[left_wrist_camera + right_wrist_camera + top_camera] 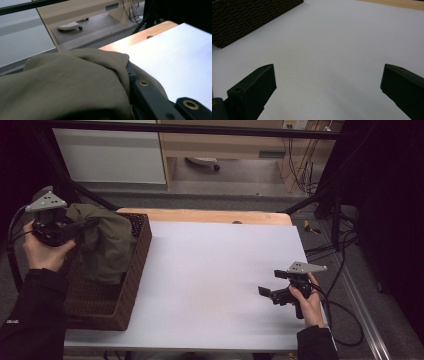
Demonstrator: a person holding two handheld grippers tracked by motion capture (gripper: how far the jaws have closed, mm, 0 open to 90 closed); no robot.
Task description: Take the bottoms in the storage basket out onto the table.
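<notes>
An olive-green cloth [107, 250] hangs bunched over a dark woven basket [131, 285] at the table's left edge. My left gripper [87, 226], held in a hand above the basket, is shut on the cloth's upper part. In the left gripper view the cloth [70, 82] drapes over the jaws, and one black finger [152, 100] shows beside it. My right gripper [271, 282] sits low over the white table top [215, 270] at the right. It is open [328, 72], with nothing between its wide-spread jaws.
The basket's corner [249, 17] lies far ahead-left of the right gripper. A wooden strip [210, 215] runs along the table's far edge. Cables [345, 250] lie on the floor to the right. Behind the table stand a black frame bar and cabinets.
</notes>
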